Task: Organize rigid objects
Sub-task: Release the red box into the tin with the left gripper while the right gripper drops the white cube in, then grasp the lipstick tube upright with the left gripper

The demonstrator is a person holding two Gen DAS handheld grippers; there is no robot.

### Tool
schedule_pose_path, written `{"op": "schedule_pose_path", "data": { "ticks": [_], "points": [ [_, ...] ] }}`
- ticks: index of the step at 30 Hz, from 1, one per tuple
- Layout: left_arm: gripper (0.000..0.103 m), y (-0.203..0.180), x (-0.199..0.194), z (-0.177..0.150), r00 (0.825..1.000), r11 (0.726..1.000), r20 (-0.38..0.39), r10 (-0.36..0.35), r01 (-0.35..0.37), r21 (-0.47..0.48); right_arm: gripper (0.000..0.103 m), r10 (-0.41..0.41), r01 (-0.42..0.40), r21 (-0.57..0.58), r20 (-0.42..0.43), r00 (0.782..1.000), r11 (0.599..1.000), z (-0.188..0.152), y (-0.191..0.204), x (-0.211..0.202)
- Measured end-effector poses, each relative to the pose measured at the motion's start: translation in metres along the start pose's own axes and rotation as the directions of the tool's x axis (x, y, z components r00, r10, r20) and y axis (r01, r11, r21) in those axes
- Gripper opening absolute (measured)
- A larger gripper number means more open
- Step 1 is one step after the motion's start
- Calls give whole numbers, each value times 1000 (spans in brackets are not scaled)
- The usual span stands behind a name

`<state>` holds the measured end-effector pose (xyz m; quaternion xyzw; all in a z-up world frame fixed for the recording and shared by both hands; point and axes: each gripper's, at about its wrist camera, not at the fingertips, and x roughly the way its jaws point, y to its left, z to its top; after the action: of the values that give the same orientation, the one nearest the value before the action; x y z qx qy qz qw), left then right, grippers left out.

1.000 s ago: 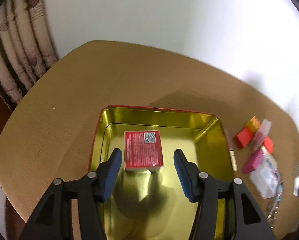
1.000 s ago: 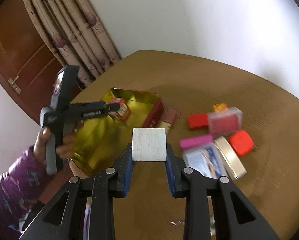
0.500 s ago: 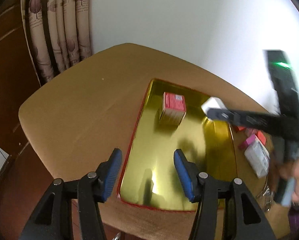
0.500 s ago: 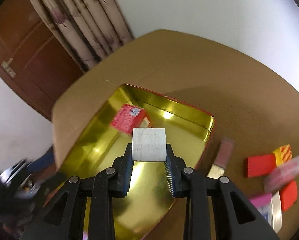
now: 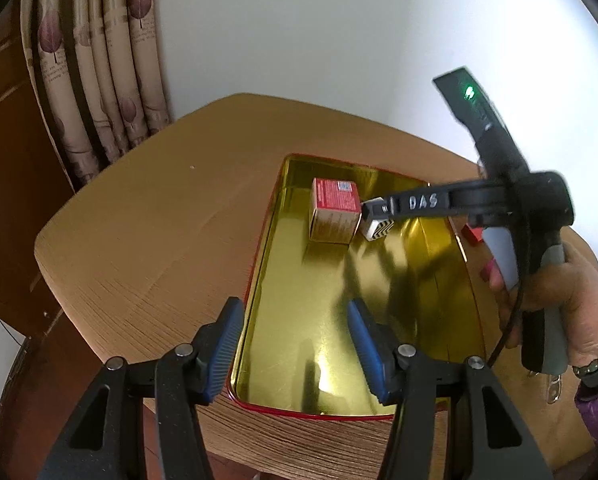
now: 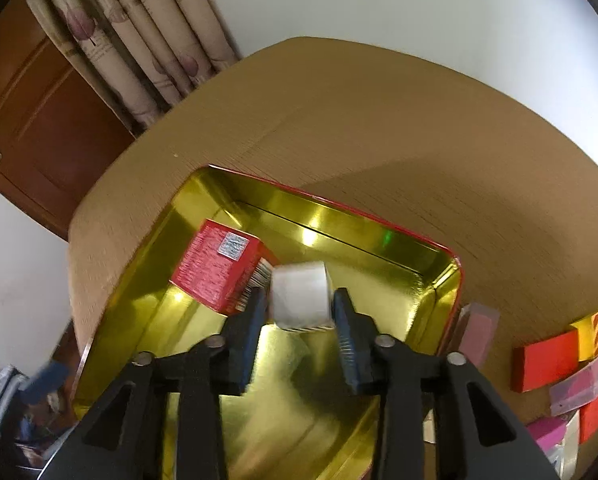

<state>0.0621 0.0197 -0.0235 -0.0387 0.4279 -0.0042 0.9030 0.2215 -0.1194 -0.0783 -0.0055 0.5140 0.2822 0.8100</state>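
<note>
Two boxes occupy the gold tin (image 6: 415,276): a red carton (image 6: 215,268) and, touching its side, a white box (image 6: 301,294) between the right gripper (image 6: 299,312) pads, whose jaws have just been opening, gaps showing. "DAS" marks that gripper's finger. The left gripper (image 5: 295,344) hovers empty and open at the tin's near rim.

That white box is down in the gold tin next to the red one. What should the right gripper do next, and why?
Probably finish opening and lift straight away. The right gripper has just been opening, and the white box sits between its pads in the tin, beside the red box.
</note>
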Motion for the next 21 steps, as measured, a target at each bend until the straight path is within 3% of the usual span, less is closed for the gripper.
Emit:
{"op": "schedule_pose_path", "data": {
  "ticks": [2, 6, 11, 17, 21],
  "points": [
    [55, 0, 3, -2, 1000, 1000, -5, 5, -5, 2, 41, -13, 13, 2, 35, 999, 1000, -1, 0, -12],
    [55, -2, 10, -3, 1000, 1000, -8, 7, -7, 25, 41, 15, -28, 66, 196, 980, 997, -21, -20, -71],
    [55, -16, 3, -6, 999, 997, 21, -27, 26, 74, 41, -145, 101, 154, 311, 939, 983, -91, -70, -148],
    [55, -54, -22, -2, 983, 971, 26, -184, 178, 159, 42, -374, 304, 273, 254, 892, 913, -189, -144, -193],
    [55, -98, -25, 12, 959, 935, -34, -283, 283, 212, 42, -429, 342, 368, 188, 883, 865, -242, -188, -205]
  ]
}}
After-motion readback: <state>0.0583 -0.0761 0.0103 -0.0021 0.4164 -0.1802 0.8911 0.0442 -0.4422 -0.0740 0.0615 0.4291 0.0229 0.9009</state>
